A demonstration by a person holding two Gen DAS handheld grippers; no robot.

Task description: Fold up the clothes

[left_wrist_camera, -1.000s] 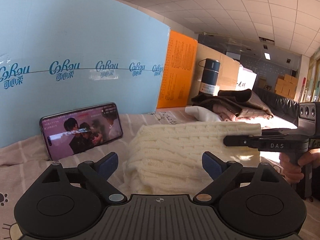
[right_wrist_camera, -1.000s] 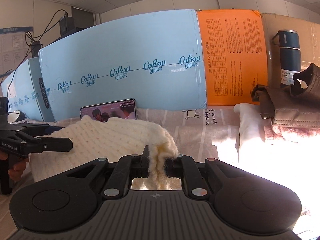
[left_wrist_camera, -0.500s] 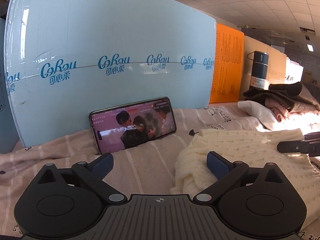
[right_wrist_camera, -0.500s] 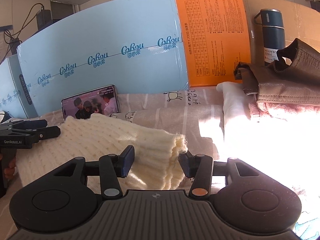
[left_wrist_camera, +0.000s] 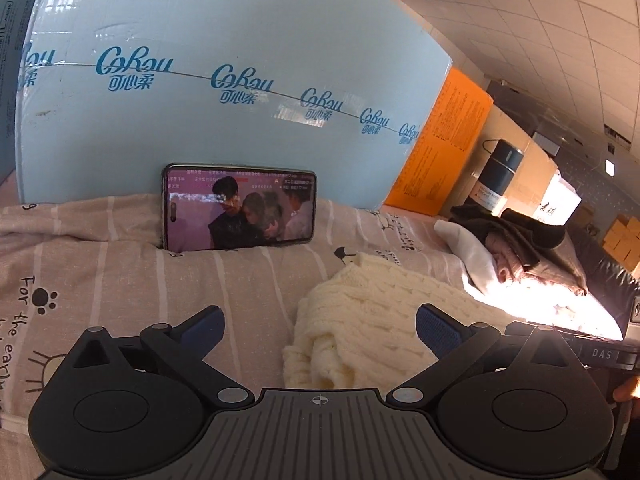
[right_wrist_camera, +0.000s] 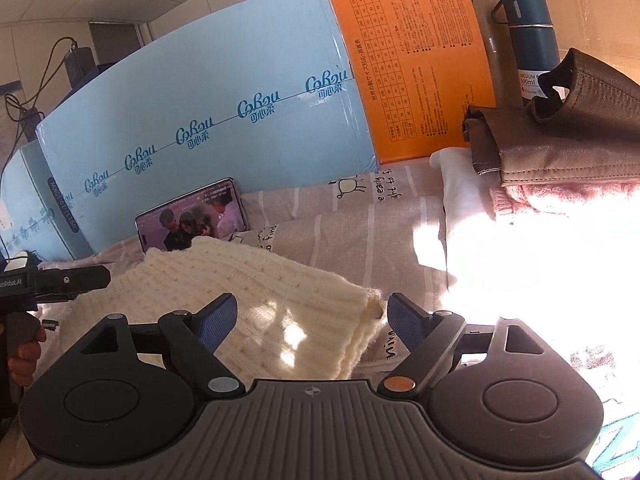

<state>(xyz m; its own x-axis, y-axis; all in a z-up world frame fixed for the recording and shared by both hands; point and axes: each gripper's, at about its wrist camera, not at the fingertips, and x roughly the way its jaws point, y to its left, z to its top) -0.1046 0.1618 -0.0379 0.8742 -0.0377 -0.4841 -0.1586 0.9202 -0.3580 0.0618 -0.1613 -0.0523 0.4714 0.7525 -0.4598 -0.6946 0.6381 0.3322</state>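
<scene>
A folded cream knit sweater [left_wrist_camera: 384, 320] lies on the striped bedsheet [left_wrist_camera: 120, 280]. My left gripper [left_wrist_camera: 318, 326] is open and empty, its jaws wide either side of the sweater's left end. The sweater also shows in the right wrist view [right_wrist_camera: 256, 296]. My right gripper [right_wrist_camera: 312, 318] is open and empty, with the sweater's ribbed right end lying between its jaws. The left gripper shows at the left edge of the right wrist view [right_wrist_camera: 68, 280]; the right gripper's body shows at the right edge of the left wrist view [left_wrist_camera: 600, 344].
A phone [left_wrist_camera: 240, 212] playing video leans on a light blue box [left_wrist_camera: 220, 80]. An orange box [right_wrist_camera: 416, 60] and a dark flask [right_wrist_camera: 532, 44] stand behind. A pile of folded clothes, brown [right_wrist_camera: 560, 136] over pink and white, lies at the right in bright sunlight.
My right gripper opened and let go of the sweater's end, which dropped onto the bed. My left gripper swung left, then back toward the sweater's left end, staying open.
</scene>
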